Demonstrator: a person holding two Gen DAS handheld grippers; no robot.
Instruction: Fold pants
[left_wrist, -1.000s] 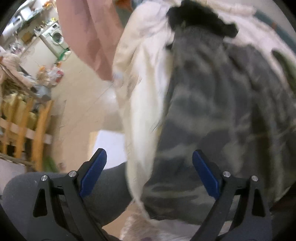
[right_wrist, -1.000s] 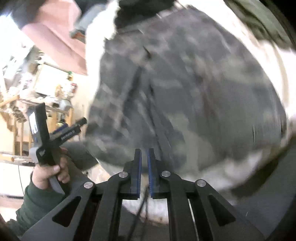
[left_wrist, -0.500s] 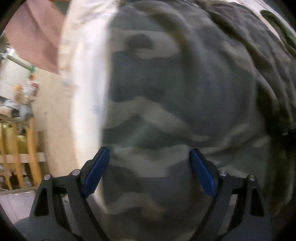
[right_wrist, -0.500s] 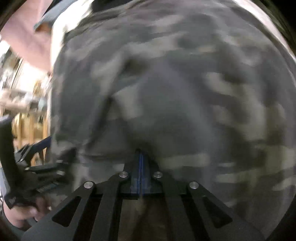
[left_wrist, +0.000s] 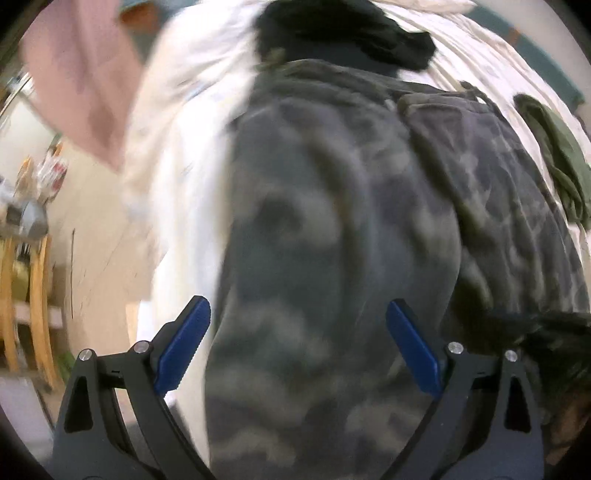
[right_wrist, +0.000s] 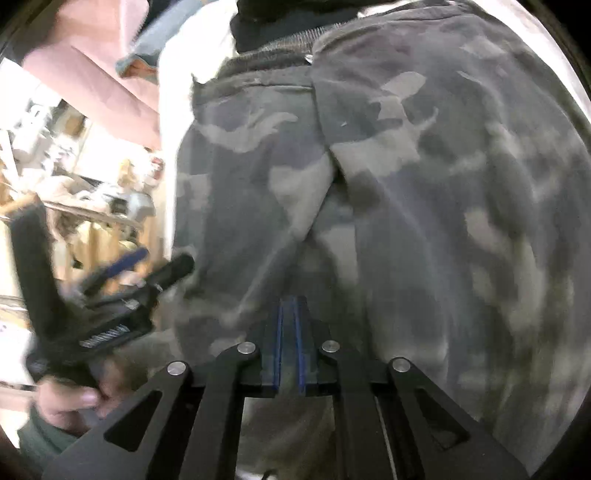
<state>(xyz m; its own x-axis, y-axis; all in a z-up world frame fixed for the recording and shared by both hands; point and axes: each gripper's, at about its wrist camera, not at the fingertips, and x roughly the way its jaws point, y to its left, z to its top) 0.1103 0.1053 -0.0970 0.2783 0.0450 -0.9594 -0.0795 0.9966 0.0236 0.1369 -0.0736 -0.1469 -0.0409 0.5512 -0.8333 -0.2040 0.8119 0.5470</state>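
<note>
Left gripper (left_wrist: 297, 349) hangs wide open over the camo pants (left_wrist: 332, 240), nothing held; right gripper (right_wrist: 290, 343) has just parted slightly, pinching a pants fold

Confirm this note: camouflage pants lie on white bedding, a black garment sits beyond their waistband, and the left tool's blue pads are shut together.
Not quite. The left tool is open, blue pads wide apart over the camouflage pants, as the left wrist view shows. The white bedding and the black garment are as noted.
</note>
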